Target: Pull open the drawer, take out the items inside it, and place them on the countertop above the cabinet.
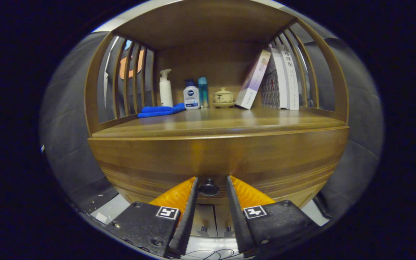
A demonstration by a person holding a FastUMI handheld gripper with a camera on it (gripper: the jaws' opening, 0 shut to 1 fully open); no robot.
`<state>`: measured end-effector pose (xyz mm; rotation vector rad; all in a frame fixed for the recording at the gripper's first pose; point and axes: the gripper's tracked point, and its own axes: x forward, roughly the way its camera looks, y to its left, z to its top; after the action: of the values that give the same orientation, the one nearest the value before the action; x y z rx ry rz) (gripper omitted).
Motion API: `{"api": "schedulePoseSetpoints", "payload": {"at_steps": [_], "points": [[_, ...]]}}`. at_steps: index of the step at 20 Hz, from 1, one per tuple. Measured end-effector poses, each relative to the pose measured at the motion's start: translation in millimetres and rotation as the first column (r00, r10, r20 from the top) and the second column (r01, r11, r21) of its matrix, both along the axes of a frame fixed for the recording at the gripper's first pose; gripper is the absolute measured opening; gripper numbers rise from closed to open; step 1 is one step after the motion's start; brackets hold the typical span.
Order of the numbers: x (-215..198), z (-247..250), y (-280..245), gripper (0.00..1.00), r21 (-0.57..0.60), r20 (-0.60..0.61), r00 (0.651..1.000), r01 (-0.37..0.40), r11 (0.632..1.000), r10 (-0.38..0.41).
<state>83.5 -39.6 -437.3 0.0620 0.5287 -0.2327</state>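
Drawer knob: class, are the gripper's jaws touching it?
Apart. The gripper view shows the gripper open, jaws either side of the drawer knob, a narrow gap visible on both sides.

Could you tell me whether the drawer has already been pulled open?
No, the drawer front sits flush, its knob between the open gripper fingers.

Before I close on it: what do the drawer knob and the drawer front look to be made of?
The drawer knob, sitting between the fingers of the open tool, looks like dark metal or hard plastic: smooth and rounded with a faint sheen. Which one is unclear. The drawer front looks like varnished brown wood, with horizontal grain bands, a soft glossy reflection and grooved trim along its lower part.
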Motion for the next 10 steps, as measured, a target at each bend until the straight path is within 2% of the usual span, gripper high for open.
{"api": "schedulePoseSetpoints", "payload": {"at_steps": [3,4,10], "points": [[-0.6,1.5,-1.0,0.33,0.009,0.002,1.000,0.029,1.000,-0.029],[0.0,0.6,0.9,0.30,0.024,0.000,0.999,0.038,0.999,-0.038],[-2.6,-1.0,-0.2,0.23,0.054,-0.013,1.000,0.026,0.998,-0.026]]}}
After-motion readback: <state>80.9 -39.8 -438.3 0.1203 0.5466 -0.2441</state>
